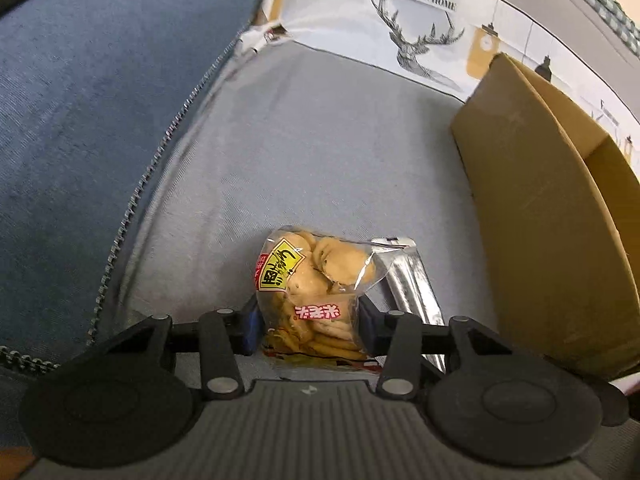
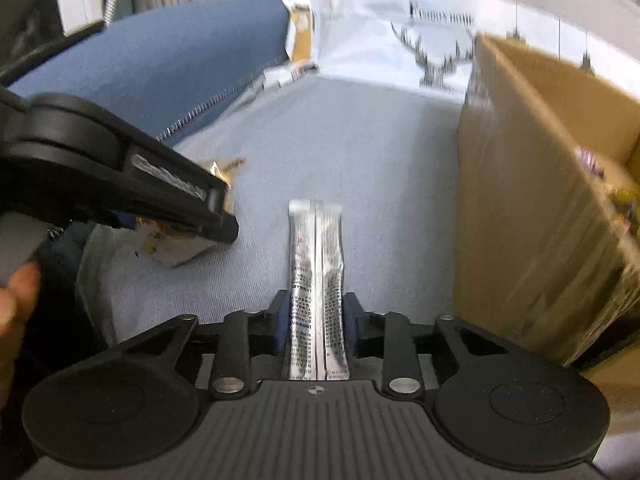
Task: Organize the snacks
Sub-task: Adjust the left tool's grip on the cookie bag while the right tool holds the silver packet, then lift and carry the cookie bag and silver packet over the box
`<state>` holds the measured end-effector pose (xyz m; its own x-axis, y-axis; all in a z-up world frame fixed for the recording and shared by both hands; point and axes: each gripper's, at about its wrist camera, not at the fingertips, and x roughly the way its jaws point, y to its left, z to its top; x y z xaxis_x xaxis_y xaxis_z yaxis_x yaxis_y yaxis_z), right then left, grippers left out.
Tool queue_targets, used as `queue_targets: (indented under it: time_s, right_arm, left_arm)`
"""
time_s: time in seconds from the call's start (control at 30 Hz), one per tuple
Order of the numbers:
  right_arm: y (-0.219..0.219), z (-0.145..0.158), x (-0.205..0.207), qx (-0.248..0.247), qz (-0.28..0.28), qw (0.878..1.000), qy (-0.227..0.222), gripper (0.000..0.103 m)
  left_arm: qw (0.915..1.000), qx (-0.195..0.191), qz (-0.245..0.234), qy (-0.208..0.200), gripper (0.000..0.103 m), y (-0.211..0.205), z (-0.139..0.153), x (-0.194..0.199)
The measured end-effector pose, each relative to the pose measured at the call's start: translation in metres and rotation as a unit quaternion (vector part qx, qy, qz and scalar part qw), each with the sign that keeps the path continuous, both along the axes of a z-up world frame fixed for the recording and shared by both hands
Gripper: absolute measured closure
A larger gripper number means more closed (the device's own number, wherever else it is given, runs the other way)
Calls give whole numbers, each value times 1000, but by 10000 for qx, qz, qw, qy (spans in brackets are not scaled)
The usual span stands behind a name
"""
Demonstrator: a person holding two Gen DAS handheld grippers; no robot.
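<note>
A clear bag of yellow crackers (image 1: 312, 276) lies on grey fabric (image 1: 300, 152). My left gripper (image 1: 308, 320) is shut on its near end, the blue pads pressing both sides. A silver sachet (image 1: 412, 280) lies just right of the bag. In the right wrist view that silver sachet (image 2: 316, 248) runs lengthwise between the pads of my right gripper (image 2: 316, 320), which is shut on it. To the left there, a black finger (image 2: 176, 192) of the left gripper covers most of the cracker bag (image 2: 176, 246).
An open cardboard box (image 1: 540, 220) stands at the right, holding several snack packets (image 2: 624, 200). A blue zippered cushion (image 1: 80, 120) rises on the left. A white panel with a deer print (image 1: 400, 20) closes the back. A person's hand (image 2: 16, 300) shows at the left edge.
</note>
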<state>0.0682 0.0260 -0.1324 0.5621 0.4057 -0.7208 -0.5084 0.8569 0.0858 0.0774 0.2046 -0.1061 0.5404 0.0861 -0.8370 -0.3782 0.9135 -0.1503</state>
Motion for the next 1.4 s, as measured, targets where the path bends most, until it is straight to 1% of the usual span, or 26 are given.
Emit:
queue_targets:
  time_s: [0.1, 0.3, 0.37, 0.53, 0.67, 0.77, 1.0, 1.17, 1.27, 1.4]
  right_arm:
    - [2, 0, -1, 28, 6, 10000, -15, 66]
    - [7, -2, -1, -72, 14, 9999, -133, 66]
    - [7, -2, -1, -125, 24, 9997, -186, 72]
    - [9, 0, -5, -186, 29, 9992, -359, 78]
    - [5, 10, -10, -135, -67, 9979, -637, 80]
    - [2, 20, -16, -107, -80, 9962, -856, 81]
    - [-9, 42, -31, 1, -77, 9934, -1147, 81]
    - [-22, 77, -31, 251, -59, 9895, -1423, 81]
    - [-36, 100, -30, 392, -54, 9858, -1631, 81]
    - [-58, 119, -26, 484, -93, 9806, -1896, 80]
  left_arm:
    - [9998, -122, 5, 128, 51, 2, -4, 4]
    - [9998, -55, -34, 186, 50, 1, -7, 9]
    - [9998, -25, -47, 194, 50, 0, -7, 11]
    - [10000, -27, -3, 75, 53, 1, -5, 7]
    - [9998, -48, 10, -177, 53, 1, 3, -1]
    - [9990, -21, -55, -439, 53, -1, 11, -10]
    - [9933, 80, -267, -1124, 54, -11, 31, -27]
    - [9871, -53, -202, -1590, 53, -7, 42, -41]
    - [9847, -176, -106, -1731, 53, -4, 46, -44]
    - [9845, -62, -151, -1744, 53, -10, 47, -42]
